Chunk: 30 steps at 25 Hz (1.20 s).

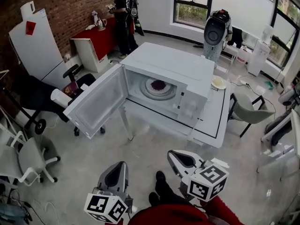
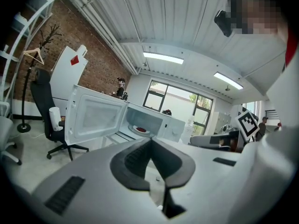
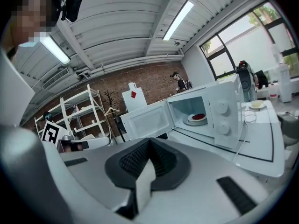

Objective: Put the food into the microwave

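We find the food (image 1: pixel 159 84), a small dark red heap, already inside the microwave (image 1: pixel 168 67), lying on a pale plate (image 1: pixel 153 89) that sits on the turntable in the middle of the cavity. The door (image 1: pixel 98 102) hangs wide open to the left, and the oven stands on the white bench (image 1: pixel 220 121), well apart from us. The left gripper (image 1: pixel 120 168) and the right gripper (image 1: pixel 176 156) are both held low and near us. Each one's fingers are pressed together with nothing between them. We judge the plate to be stiff and fairly light. It is probably glazed, so it would be smooth under the pads and liable to chip if knocked against the cavity wall. The heap looks soft and loose, so we would not pinch it directly, and any tilt could let it slide. If it needed shifting, we would take the plate by the nearest part of its rim, the part facing the opening. One finger would go over the lip and one under, and we would keep the plate level. A second small dish (image 1: pixel 218 82) with something pale on it rests on the bench just right of the oven, and we cannot tell what it holds. The door seems light and free on its hinge, and a push on its outer edge should swing it.
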{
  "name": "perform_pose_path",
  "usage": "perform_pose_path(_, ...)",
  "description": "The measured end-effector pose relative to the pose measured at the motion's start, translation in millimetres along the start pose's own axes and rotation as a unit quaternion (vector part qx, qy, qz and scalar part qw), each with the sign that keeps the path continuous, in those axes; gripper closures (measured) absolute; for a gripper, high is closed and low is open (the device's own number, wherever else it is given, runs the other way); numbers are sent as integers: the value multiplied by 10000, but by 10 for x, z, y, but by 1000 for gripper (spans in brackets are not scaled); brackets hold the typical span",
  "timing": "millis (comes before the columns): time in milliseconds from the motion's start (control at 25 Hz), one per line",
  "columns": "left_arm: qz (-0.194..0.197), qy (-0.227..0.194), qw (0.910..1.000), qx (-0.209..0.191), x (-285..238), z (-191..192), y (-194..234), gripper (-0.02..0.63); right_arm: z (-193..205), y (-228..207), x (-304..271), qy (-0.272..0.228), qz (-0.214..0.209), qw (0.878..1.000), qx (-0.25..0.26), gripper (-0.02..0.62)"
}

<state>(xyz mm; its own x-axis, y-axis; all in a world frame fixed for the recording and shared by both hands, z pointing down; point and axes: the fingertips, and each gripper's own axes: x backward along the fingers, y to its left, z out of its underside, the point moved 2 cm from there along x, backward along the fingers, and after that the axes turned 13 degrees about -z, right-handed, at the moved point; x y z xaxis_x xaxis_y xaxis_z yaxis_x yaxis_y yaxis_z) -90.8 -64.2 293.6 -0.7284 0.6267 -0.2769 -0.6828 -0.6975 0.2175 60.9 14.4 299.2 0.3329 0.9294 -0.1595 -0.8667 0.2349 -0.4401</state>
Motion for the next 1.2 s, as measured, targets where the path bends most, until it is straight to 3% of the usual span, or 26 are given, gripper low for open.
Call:
perform_pose_path(760,-376,-157,9991,102,289,2,83,597,128,185,56,120,-249,9990,354,583)
perform_pose_path(1200,-371,-117,9992,99,322,44,53,597,148,188,90,101,-191,9994,287,583)
